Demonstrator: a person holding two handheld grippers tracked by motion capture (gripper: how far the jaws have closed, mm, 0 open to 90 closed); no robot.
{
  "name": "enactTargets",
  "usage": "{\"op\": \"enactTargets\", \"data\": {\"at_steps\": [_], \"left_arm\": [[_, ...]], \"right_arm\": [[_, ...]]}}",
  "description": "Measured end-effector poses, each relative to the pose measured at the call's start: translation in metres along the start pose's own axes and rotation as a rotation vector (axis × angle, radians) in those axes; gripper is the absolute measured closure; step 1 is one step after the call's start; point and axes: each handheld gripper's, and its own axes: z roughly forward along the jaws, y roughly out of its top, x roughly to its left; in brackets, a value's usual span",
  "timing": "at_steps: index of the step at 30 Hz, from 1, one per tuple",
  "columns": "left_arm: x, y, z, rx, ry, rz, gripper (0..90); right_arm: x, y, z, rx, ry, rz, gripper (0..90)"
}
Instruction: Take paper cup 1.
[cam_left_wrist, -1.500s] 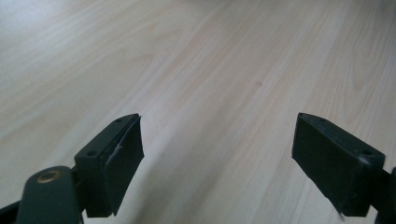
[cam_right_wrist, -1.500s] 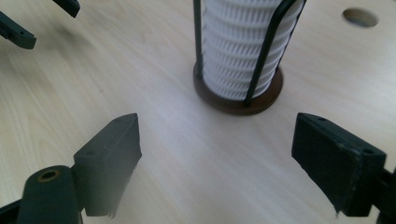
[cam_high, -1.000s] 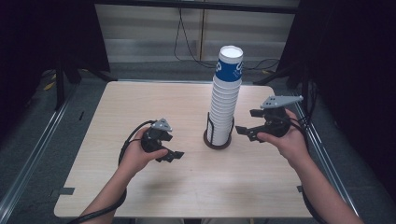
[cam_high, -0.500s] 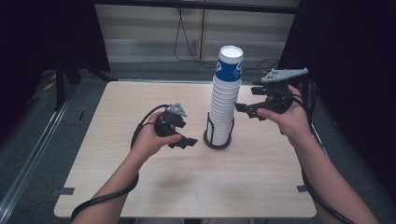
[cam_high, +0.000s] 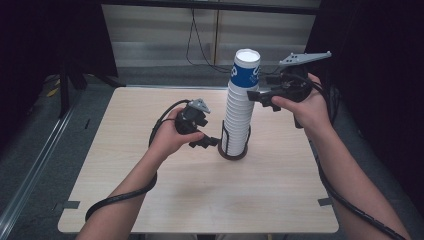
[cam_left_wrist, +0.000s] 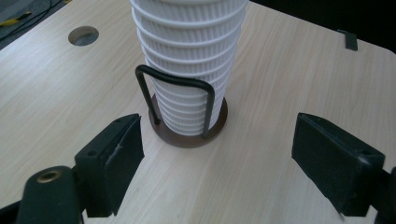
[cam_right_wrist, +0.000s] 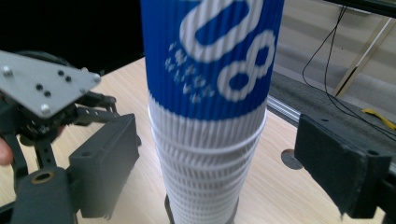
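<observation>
A tall stack of white ribbed paper cups (cam_high: 239, 112) stands in a round brown holder (cam_high: 234, 153) with black wire loops (cam_left_wrist: 175, 81). The top cup (cam_high: 246, 69) is blue with a white logo (cam_right_wrist: 219, 42). My left gripper (cam_high: 211, 142) is low at the holder's left side. It is open, with its jaws (cam_left_wrist: 224, 149) wide apart and the holder's base a little ahead of them. High at the stack's right, my right gripper (cam_high: 257, 96) is open too. Its jaws (cam_right_wrist: 224, 163) flank the stack just below the blue cup without touching it.
The light wooden table (cam_high: 150, 200) has a round hole (cam_left_wrist: 83, 35) near its far edge. Dark tape (cam_left_wrist: 348, 39) marks one edge. The left gripper's grey plate (cam_right_wrist: 44, 88) sits beyond the stack in the right gripper view. Cables (cam_high: 200, 45) hang behind the table.
The left gripper has moved right, up to the holder's base. The right gripper has risen and moved in toward the top of the stack.
</observation>
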Motion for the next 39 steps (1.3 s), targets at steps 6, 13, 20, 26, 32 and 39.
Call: {"op": "enactTargets", "data": {"at_steps": [6, 13, 20, 26, 32, 39], "left_arm": [[0.004, 0.01, 0.003, 0.0, -0.002, 0.01, 16.4], [0.005, 0.02, 0.004, -0.015, -0.005, 0.018, 16.4], [0.005, 0.033, 0.001, -0.029, -0.001, 0.03, 16.2], [0.004, 0.048, -0.003, -0.096, 0.0, 0.039, 15.9], [0.003, 0.066, -0.005, -0.147, 0.013, 0.054, 15.7], [0.004, 0.079, -0.006, -0.19, 0.029, 0.043, 15.5]], "right_arm": [[0.0, 0.012, 0.009, -0.001, 0.002, 0.008, 12.6], [0.004, 0.021, 0.021, 0.018, -0.01, -0.013, 12.6], [0.005, 0.025, 0.03, 0.011, -0.021, 0.016, 13.9], [0.007, 0.025, 0.032, 0.012, -0.021, 0.001, 18.1], [0.008, 0.025, 0.031, 0.018, -0.028, 0.007, 18.5], [0.007, 0.024, 0.029, 0.016, -0.03, 0.011, 18.6]]}}
